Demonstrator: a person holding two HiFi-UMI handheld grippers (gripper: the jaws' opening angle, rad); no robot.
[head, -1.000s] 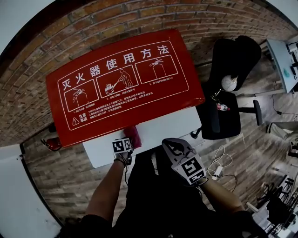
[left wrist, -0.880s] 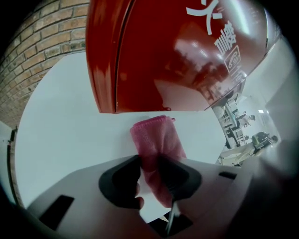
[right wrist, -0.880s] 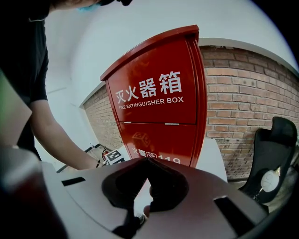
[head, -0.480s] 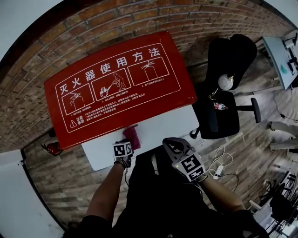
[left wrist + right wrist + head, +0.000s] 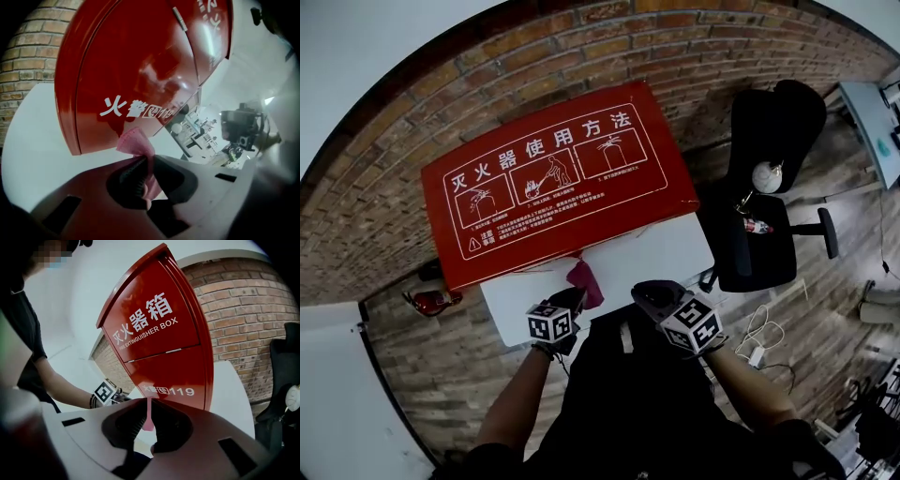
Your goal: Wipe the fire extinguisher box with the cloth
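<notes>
The red fire extinguisher box (image 5: 553, 183) stands on a white table (image 5: 656, 253) against a brick wall, its instruction panel facing up in the head view. My left gripper (image 5: 574, 298) has just closed on the pink cloth (image 5: 584, 279) and holds it above the table, in front of the box's lower edge. In the left gripper view the cloth (image 5: 135, 143) sticks out of the shut left gripper (image 5: 144, 158), close to the box (image 5: 140, 70). My right gripper (image 5: 645, 289) hovers to the right, its tips together and holding nothing. In the right gripper view the right gripper (image 5: 149, 400) faces the box front (image 5: 159, 343).
A black office chair (image 5: 759, 216) with a white round object (image 5: 767, 175) on it stands right of the table. A red extinguisher (image 5: 431, 302) lies on the wooden floor at the left. Cables (image 5: 755, 352) trail on the floor at the right.
The left gripper has risen from the table with the pink cloth in it and the cloth now hangs off the surface. The right gripper has stayed near its place, slightly rolled.
</notes>
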